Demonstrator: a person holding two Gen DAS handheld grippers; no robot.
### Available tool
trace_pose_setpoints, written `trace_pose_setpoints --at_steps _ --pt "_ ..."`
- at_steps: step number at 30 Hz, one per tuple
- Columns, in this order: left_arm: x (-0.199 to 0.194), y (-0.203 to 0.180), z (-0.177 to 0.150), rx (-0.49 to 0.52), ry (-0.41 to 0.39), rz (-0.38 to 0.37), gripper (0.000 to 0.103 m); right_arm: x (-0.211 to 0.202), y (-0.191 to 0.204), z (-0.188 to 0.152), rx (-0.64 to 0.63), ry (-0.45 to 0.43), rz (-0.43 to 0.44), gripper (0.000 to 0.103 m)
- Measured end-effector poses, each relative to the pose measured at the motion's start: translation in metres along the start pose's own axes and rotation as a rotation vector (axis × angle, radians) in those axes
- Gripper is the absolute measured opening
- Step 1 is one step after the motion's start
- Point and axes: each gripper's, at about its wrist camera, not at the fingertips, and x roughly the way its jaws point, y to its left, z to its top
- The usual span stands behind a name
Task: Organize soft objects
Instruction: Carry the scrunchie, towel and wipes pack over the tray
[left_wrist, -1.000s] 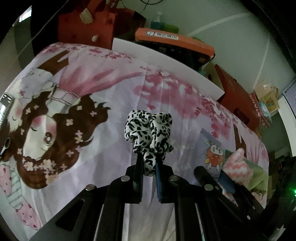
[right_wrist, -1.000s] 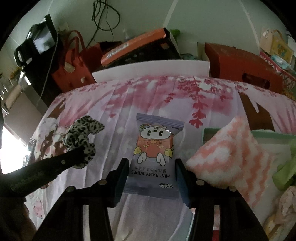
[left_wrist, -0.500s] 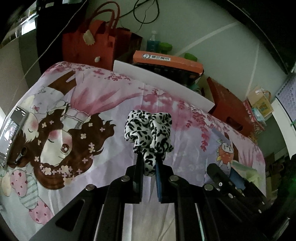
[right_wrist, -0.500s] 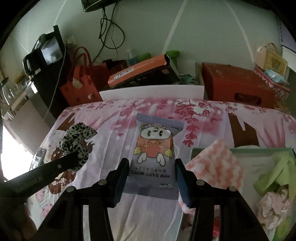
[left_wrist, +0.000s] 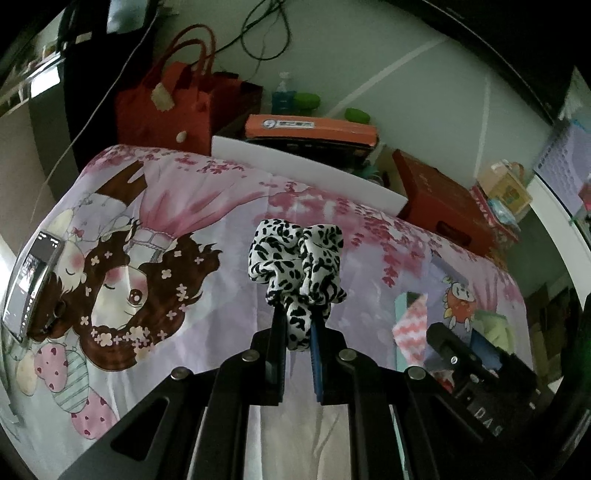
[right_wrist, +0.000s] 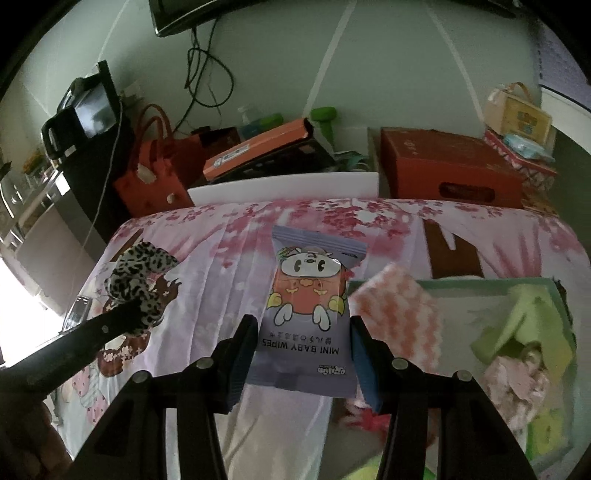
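My left gripper (left_wrist: 297, 332) is shut on a black-and-white spotted scrunchie (left_wrist: 295, 262), held up above the cartoon-print bedsheet (left_wrist: 155, 236). That scrunchie (right_wrist: 138, 277) and the left gripper show at the left of the right wrist view. My right gripper (right_wrist: 303, 343) is shut on a purple pack of mini baby wipes (right_wrist: 308, 314), which stands upright between the pads, lifted off the sheet. To its right a pale green tray (right_wrist: 443, 286) holds a pink-and-white zigzag cloth (right_wrist: 397, 314), a green cloth (right_wrist: 524, 325) and a pink floral cloth (right_wrist: 517, 376).
A phone (left_wrist: 31, 288) lies at the sheet's left edge. Behind the bed stand a red felt bag (left_wrist: 162, 107), an orange-lidded box (left_wrist: 310, 129), a white board (left_wrist: 306, 170) and a red box (right_wrist: 447, 170). Cables hang on the wall.
Both grippers have risen with their loads; the bed looks smaller and farther below, and more of the wall and tray has come into view. Neither grip has changed.
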Motion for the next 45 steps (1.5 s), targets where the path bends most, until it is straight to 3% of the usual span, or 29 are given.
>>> trace_pose_setpoints --at_steps 22,36,45 --pt "-0.018 -0.088 -0.041 0.268 0.029 -0.129 0.012 -0.056 -0.083 -0.036 0.161 0.009 -0.146 0.053" --pt "0.015 -0.147 -0.073 0.401 0.125 -0.234 0.012 -0.057 -0.122 -0.045 0.224 0.04 -0.214 0.054" --pt "0.046 -0.161 -0.075 0.415 0.146 -0.242 0.012 -0.048 -0.132 -0.048 0.242 0.064 -0.212 0.054"
